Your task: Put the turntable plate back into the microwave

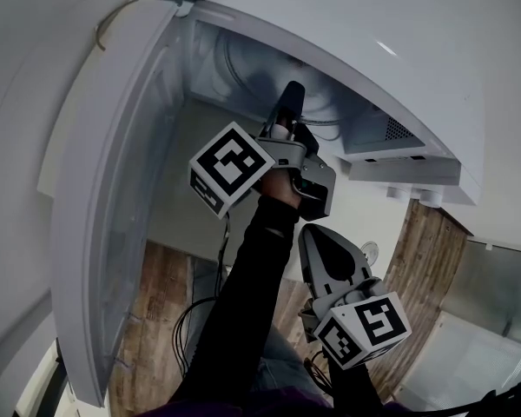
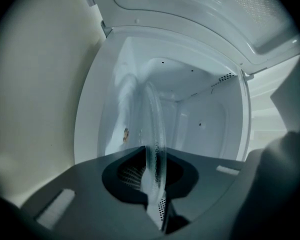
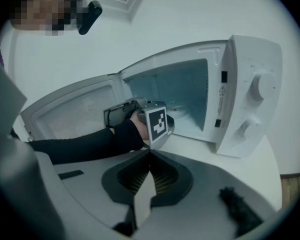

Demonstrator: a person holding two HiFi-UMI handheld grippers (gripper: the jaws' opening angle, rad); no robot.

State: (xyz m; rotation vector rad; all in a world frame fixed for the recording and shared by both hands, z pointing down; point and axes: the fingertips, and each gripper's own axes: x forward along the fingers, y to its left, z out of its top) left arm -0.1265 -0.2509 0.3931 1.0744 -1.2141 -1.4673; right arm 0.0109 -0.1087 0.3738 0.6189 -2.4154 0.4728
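We had the left claw (image 2: 156, 159) pinched on the rim of the glass turntable plate (image 2: 159, 115). The plate reached edge-on from that claw into the open cavity of the microwave (image 3: 250, 96). We could not tell whether it was touching the cavity floor. The right claw (image 3: 149, 155) was closed on nothing, hanging back over the table (image 3: 190, 145), well apart from the open door (image 1: 113, 233).

The grip worried us most. Smooth glass caught only at its edge could, we judged, swing or slide between the pads, and a tilt of the wrist might knock the far rim against a cavity wall. No view showed us a centre hub or roller ring. If the plate were set down off centre, it would likely sit crooked and rock. If the claw let go before the plate lay flat, the glass could drop and chip. The idle claw was too far away to steady anything.
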